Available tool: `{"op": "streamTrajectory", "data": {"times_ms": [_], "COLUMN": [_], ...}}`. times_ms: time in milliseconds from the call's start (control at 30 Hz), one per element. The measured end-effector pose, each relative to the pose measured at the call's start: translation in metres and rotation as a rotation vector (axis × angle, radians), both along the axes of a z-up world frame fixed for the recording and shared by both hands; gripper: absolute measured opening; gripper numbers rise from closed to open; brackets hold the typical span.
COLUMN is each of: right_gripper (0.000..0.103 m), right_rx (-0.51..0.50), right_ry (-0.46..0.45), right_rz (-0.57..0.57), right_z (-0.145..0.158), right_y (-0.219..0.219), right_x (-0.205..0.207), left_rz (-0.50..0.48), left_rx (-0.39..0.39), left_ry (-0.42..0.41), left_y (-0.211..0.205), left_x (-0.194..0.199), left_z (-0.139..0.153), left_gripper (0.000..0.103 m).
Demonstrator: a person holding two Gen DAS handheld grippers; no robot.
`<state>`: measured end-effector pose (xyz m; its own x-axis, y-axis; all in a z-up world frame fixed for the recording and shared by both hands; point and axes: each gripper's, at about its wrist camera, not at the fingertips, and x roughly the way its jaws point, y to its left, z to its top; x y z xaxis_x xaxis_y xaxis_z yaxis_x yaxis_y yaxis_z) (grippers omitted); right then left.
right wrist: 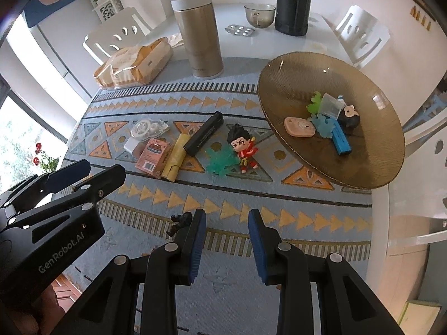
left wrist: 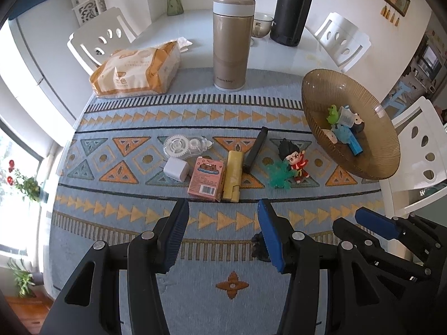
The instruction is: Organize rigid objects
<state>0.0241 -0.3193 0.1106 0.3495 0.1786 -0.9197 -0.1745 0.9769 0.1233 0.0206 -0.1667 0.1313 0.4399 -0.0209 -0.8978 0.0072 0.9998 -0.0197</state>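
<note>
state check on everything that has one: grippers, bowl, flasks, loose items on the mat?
left gripper: open, empty
right gripper: open, empty
brown bowl: on the mat, already holding several small items
gold flask: upright, lid on
black flask: upright
figurine: on the mat, outside the bowl
pink box: lying flat
black bar: lying flat

left gripper (left wrist: 223,212): open, empty | right gripper (right wrist: 226,220): open, empty
</note>
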Motion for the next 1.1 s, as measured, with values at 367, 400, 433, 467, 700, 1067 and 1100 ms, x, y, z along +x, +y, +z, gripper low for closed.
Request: {"op": "streamTrajectory", "data": {"times_ms": [367, 400, 433, 467, 700, 1067, 1100], "right_gripper": [0.042, 0.042, 0.042, 0.042, 0.042, 0.042, 0.042], "right_rx": [0.027, 0.028, 0.031, 0.032, -0.001, 0.052, 0.057], "right_ry": [0.007, 0.008, 0.012, 0.015, 0.007, 0.047, 0.056], "right_rz": [-0.008, -0.006, -0.003, -0.001, 0.010, -0.009, -0.012], "right_z": [0.000, 0.000, 0.000, -0.001, -0.002, -0.011, -0.014], "right_y": [-0.003, -0.003, -0.003, -0.002, 0.001, 0.002, 0.003], "right_x": [0.002, 0.002, 0.002, 0.002, 0.003, 0.007, 0.008], "left_rz": [0.012, 0.014, 0.014, 0.015, 0.016, 0.080, 0.085], "left_rx": [0.009, 0.009, 0.009, 0.009, 0.005, 0.035, 0.040], "left_ry": [0.015, 0.016, 0.017, 0.016, 0.023, -0.008, -0.010], "left_y": [0.003, 0.004, 0.004, 0.004, 0.007, 0.069, 0.074], "left_x": [0.003, 0.004, 0.004, 0.004, 0.005, 0.004, 0.003], "left_z": [-0.005, -0.006, -0.006, -0.006, -0.009, 0.002, 0.003], "left_gripper": [0.049, 0.049, 0.049, 0.049, 0.049, 0.049, 0.049]}}
